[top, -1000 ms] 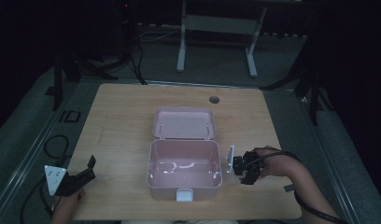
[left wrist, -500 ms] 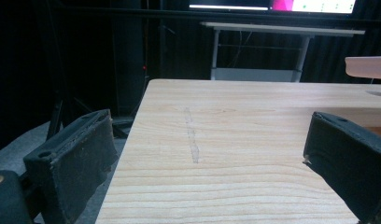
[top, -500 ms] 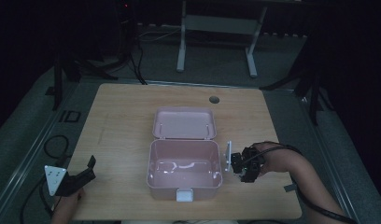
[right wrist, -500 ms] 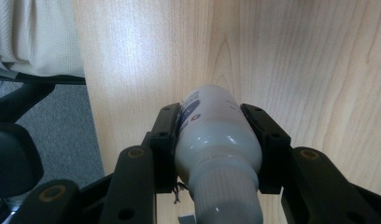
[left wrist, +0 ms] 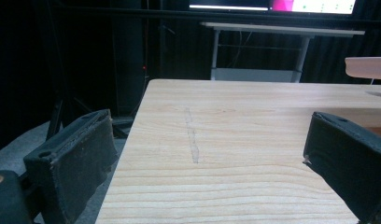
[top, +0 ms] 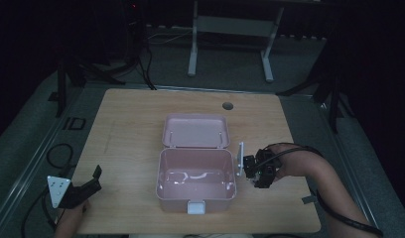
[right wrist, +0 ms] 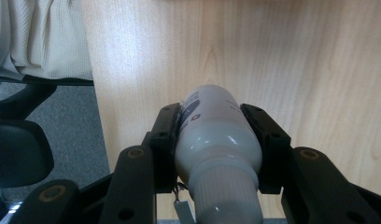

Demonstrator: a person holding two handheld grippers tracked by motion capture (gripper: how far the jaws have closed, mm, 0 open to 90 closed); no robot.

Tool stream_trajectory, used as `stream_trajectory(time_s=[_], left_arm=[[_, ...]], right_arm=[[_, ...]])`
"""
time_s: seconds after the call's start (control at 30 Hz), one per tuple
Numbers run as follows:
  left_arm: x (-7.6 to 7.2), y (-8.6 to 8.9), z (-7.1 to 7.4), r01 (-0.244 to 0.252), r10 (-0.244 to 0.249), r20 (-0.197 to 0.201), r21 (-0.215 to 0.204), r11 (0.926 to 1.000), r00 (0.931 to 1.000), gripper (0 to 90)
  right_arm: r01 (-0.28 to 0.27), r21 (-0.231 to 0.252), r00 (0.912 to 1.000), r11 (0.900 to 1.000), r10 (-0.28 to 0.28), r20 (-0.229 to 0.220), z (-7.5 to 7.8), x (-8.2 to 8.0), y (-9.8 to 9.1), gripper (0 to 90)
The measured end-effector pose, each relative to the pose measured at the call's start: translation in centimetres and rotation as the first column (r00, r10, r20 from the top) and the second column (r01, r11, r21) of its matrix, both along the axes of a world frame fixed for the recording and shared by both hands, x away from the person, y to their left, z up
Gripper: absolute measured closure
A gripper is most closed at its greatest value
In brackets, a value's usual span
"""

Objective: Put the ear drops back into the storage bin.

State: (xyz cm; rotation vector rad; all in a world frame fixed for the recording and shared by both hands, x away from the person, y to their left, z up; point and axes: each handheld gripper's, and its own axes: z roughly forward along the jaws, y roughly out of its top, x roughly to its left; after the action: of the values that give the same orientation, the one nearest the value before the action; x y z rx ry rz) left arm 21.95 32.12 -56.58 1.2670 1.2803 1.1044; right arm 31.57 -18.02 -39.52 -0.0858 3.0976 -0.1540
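Just right of the open pink box (top: 195, 171), the right hand-held gripper (right wrist: 212, 128) clamps a grey-white bottle (right wrist: 214, 140), seemingly clear of the worktop (top: 131, 129), forearm angled in from the lower right. Well left of the box, the left hand-held gripper (left wrist: 202, 154) rests wide and empty.

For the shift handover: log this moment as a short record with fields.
held item: white plastic bottle, clamped between the jaws of the right gripper
right gripper place: just right of the pink storage box
box state: open, lid laid back flat, nothing solid seen inside
left gripper: jaws open, nothing between them, at the front left of the wooden table
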Motion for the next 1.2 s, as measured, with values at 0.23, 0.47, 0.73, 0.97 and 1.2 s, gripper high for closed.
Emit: stream_trajectory(time_s=[0.23,0.47,0.73,0.97,1.2], left_arm=[[0.0,0.0,0.0,0.0,0.0,-0.002,0.0,1.0,1.0,2.4],[0.0,0.0,0.0,0.001,-0.001,-0.002,0.0,1.0,1.0,2.4],[0.0,0.0,0.0,0.003,-0.003,-0.001,0.0,1.0,1.0,2.4],[0.0,0.0,0.0,0.003,-0.003,-0.001,0.0,1.0,1.0,2.4],[0.0,0.0,0.0,0.004,-0.004,-0.002,-0.001,1.0,1.0,2.4]], right_arm=[[-0.003,0.013,0.9999,0.9999,0.003,0.015,2.1,0.0,0.8,59.2],[-0.016,0.018,0.9996,0.9997,0.015,0.023,3.6,0.0,2.1,59.3],[-0.046,0.009,0.9987,0.9989,0.046,0.02,4.2,-0.2,3.9,59.3],[-0.065,0.029,0.9979,0.9974,0.065,0.008,4.0,0.0,5.5,59.3],[-0.098,0.033,0.9952,0.9946,0.098,-0.001,3.4,0.0,7.2,59.3]])
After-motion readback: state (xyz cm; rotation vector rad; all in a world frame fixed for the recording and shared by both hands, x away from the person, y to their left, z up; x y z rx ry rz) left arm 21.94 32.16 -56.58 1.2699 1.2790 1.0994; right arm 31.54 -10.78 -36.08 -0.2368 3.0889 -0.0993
